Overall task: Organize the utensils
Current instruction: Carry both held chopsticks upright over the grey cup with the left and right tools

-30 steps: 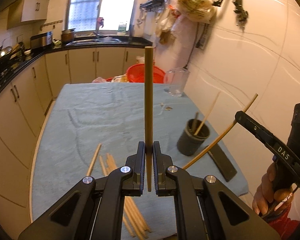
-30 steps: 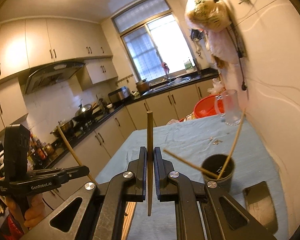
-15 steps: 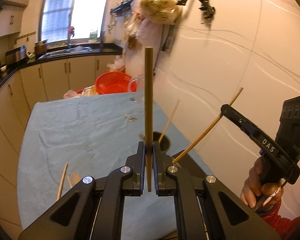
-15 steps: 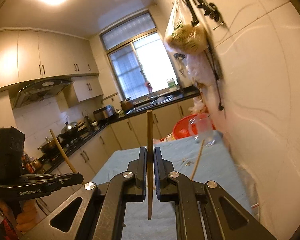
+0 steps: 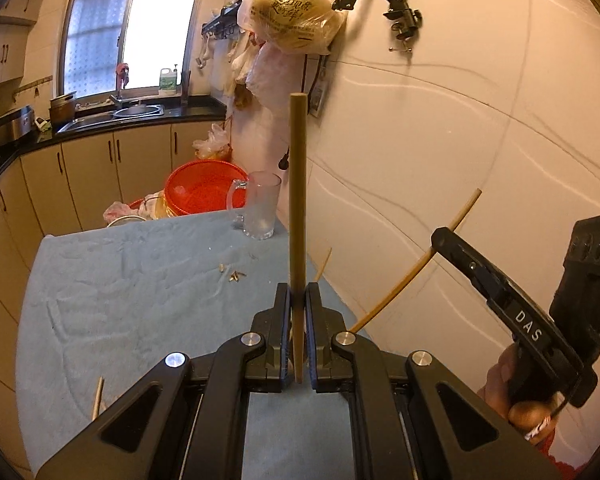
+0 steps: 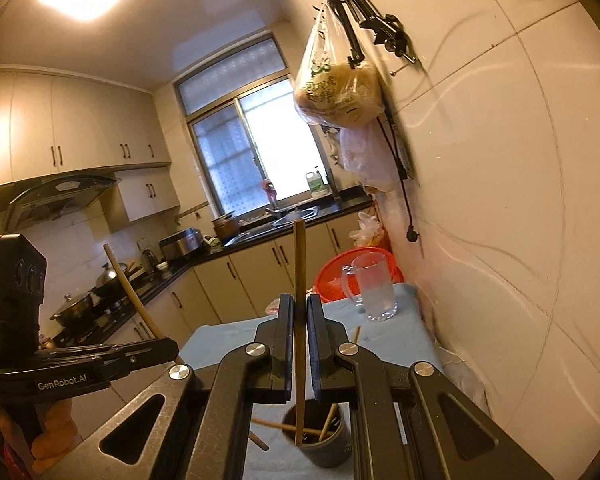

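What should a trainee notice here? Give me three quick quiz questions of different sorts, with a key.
1. True or false: the left gripper is shut on a chopstick.
2. Which container sits below the right gripper? A) dark utensil cup B) glass mug C) red basin
3. Fill in: the glass mug stands on the blue ____.

Key: 1 true; 2 A; 3 cloth.

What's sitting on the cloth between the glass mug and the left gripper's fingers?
Only a few small scraps on the blue cloth between the glass mug and the left gripper; the left wrist view shows it.
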